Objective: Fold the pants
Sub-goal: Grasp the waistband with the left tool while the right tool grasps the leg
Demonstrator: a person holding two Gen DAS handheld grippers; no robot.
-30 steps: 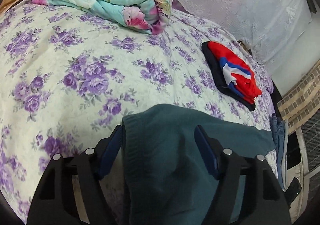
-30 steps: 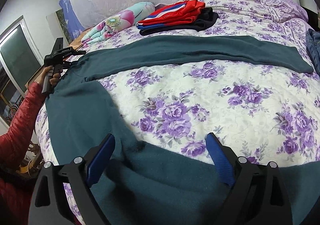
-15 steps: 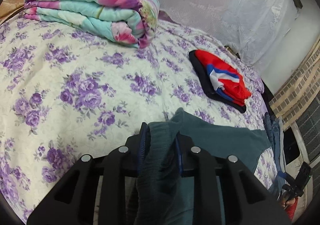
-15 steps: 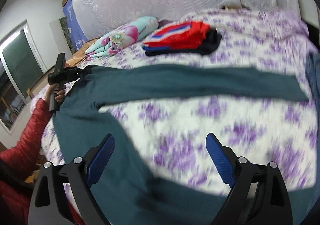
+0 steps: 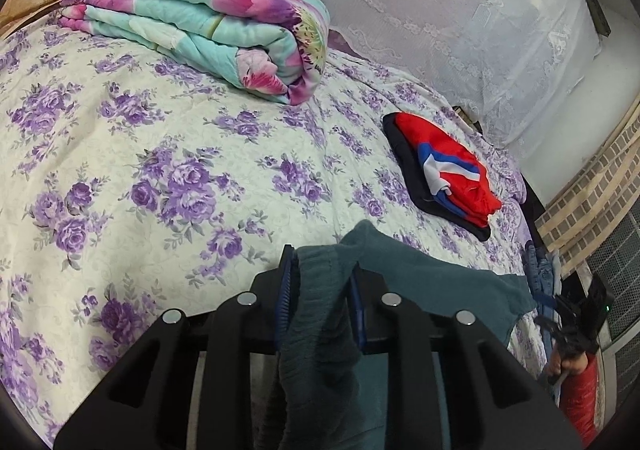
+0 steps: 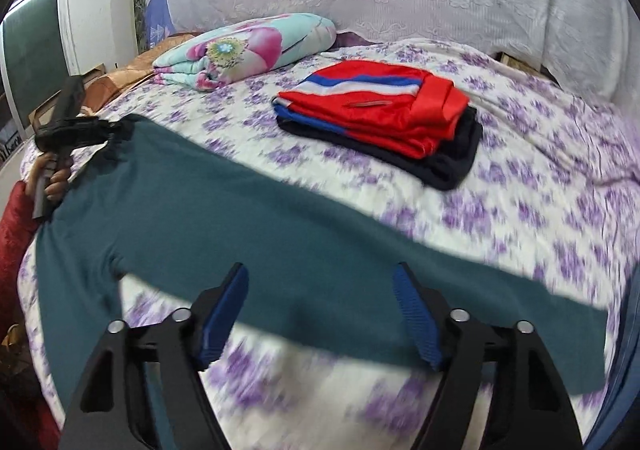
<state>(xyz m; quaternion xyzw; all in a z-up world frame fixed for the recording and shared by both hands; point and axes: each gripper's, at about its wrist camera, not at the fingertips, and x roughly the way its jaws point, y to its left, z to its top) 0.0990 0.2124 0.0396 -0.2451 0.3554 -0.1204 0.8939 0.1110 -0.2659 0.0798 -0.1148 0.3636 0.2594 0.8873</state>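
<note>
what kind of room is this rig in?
Most likely a home bedroom: a bed with a purple-flowered bedspread, a folded floral quilt near its head, and a stack of folded clothes beside the teal pants being folded.

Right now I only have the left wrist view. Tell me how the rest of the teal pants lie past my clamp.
Observer: The teal pants are spread across the floral bedspread, one leg running long toward the far side, where the right wrist view shows it flat.
Operator: Report what the right gripper is doing.
Observer: The right gripper hovers over that leg, jaws closing, nothing pinched between them yet.
Operator: Confirm my own grip from outside.
Observer: The left gripper is clamped on the waistband corner at the bed's edge, with the person's hand below it on the handle.
</note>
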